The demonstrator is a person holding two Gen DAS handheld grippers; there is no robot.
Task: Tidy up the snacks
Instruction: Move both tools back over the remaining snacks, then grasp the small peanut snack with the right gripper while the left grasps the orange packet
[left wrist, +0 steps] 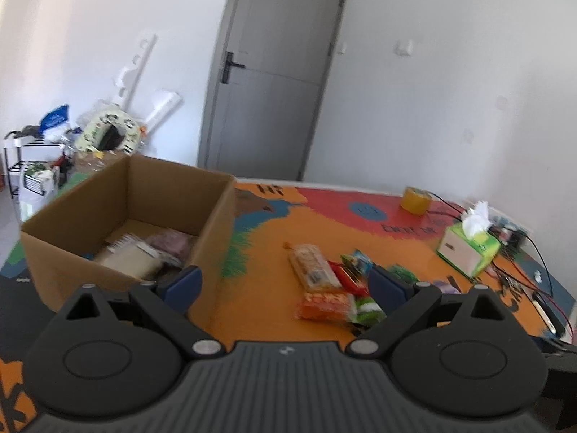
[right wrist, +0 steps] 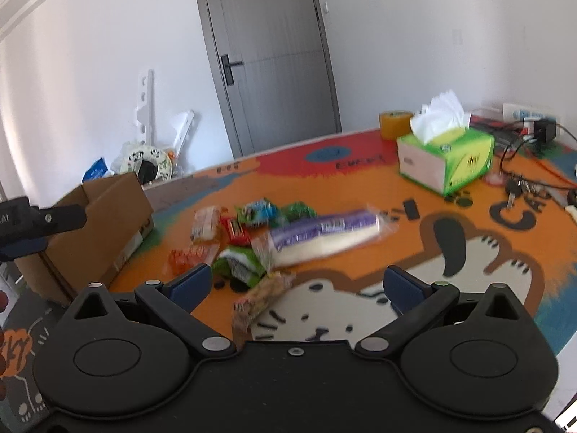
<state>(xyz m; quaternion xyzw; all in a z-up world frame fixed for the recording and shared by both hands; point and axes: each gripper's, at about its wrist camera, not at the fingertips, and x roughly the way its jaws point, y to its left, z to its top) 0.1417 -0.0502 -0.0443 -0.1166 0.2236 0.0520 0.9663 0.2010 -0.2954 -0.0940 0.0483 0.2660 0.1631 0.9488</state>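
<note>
Two grippers are seen above a colourful printed mat (right wrist: 360, 187), and each is spread wide with nothing between its blue pads. The left gripper (left wrist: 285, 285) is held just beside the near right corner of an open cardboard box (left wrist: 126, 216), with its left pad (left wrist: 184, 285) in front of the box wall. Several blurred packets (left wrist: 144, 256) are seen lying on the floor of the box; their kind cannot be told. The right gripper (right wrist: 299, 285) is held over the mat, near a loose cluster of snacks.

In that cluster, a long purple-and-white pack (right wrist: 324, 234) is laid across the mat, tilted, with its near end touching a green-and-white packet (right wrist: 238, 263). A mottled brown bar (right wrist: 259, 296) is placed just in front of these, closest to the right gripper. A red packet (right wrist: 236, 231), an orange packet (right wrist: 191, 256), a pale biscuit pack (right wrist: 206, 223) and two small green-and-blue sweets packets (right wrist: 258, 213) are scattered behind, between the long pack and the box.

Well apart from the snacks, a green tissue box (right wrist: 447, 158) is set upright near the far edge of the mat, with a roll of yellow tape (right wrist: 395, 124) just behind it. A grey door (left wrist: 274, 72) is shut in the background.
</note>
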